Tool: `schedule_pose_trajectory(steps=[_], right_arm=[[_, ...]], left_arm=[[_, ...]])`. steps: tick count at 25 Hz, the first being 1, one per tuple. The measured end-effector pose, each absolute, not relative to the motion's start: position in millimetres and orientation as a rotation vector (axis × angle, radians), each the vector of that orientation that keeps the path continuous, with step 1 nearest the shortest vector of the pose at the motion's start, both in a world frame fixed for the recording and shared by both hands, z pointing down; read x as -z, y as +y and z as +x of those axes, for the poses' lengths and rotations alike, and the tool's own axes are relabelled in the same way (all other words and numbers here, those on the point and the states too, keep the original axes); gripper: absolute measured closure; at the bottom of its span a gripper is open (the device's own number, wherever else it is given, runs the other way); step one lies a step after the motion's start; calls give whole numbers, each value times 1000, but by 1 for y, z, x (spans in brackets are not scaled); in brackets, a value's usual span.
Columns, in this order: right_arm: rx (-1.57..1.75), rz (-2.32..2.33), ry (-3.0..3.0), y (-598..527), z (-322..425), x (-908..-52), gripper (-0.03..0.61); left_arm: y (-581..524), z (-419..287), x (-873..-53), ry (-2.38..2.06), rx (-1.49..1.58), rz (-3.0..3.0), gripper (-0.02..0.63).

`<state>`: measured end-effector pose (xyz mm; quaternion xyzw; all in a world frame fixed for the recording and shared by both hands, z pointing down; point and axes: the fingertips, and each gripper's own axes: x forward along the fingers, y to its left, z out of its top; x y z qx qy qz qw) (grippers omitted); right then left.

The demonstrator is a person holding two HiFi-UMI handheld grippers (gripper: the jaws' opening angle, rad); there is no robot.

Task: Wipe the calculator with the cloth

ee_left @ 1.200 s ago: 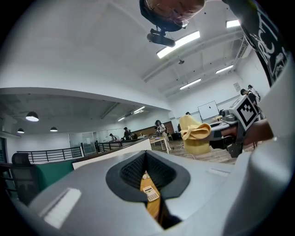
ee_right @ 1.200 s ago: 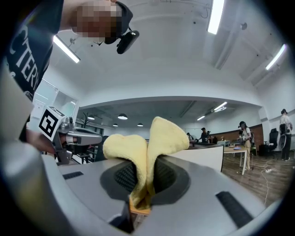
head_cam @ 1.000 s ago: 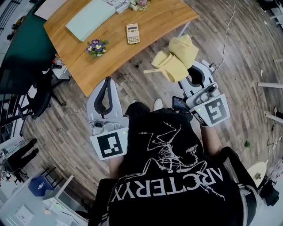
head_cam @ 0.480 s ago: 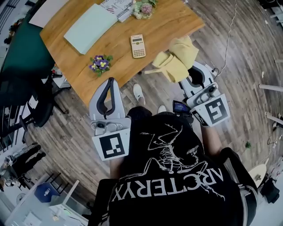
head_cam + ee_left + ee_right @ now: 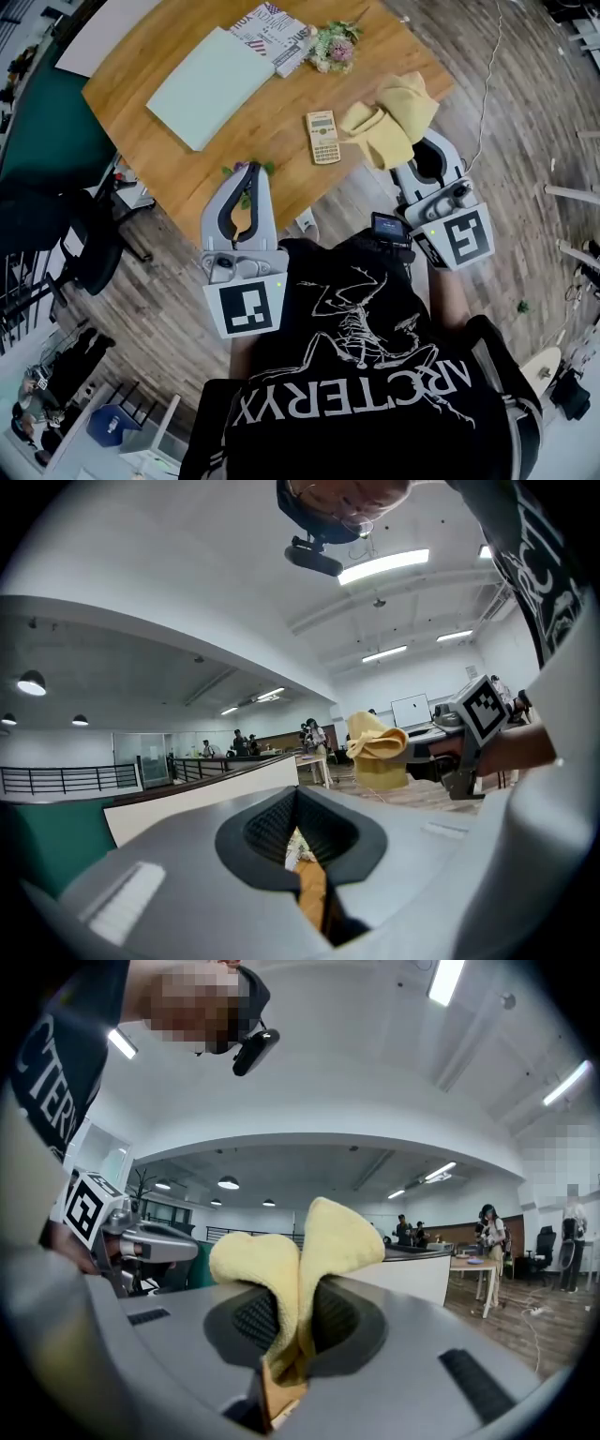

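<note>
Wiping not started yet: right hand-held gripper [image 5: 411, 150] pinches the soft yellow cloth [image 5: 386, 127] near the untouched small beige calculator [image 5: 323, 137] on the wooden tabletop [image 5: 272, 122], left hand-held gripper [image 5: 251, 171] pressed together, empty.

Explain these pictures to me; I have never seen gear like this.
There is no robot here: a person holds a two-jaw gripper in each hand. The head view comes from a camera on the person's head, looking down. The two gripper views come from cameras riding on the grippers, looking along their jaws. The left gripper is shut and empty. The right gripper pinches a yellow cloth. On the wooden table lie a calculator, a pale green sheet, a printed booklet and flowers.
</note>
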<state>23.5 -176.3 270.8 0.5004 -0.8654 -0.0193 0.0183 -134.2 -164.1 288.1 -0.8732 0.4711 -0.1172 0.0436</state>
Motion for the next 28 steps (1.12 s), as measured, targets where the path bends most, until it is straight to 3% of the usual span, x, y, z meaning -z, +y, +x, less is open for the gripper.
schedule_pose_trajectory(steps=[15,22,28], right_arm=[[154,1336,-2589,-226,23,-300,523],[-3,838,-2256,-274,-8,-470,523],[55,497,-1941,-290,-30,-624,522]], left_arm=[[-203,-125,-285,1526,373,-2611,603],[-190,-127,-281,1605,428,-2543,604],[-167,-153,-279,1758,511,-2434,603]])
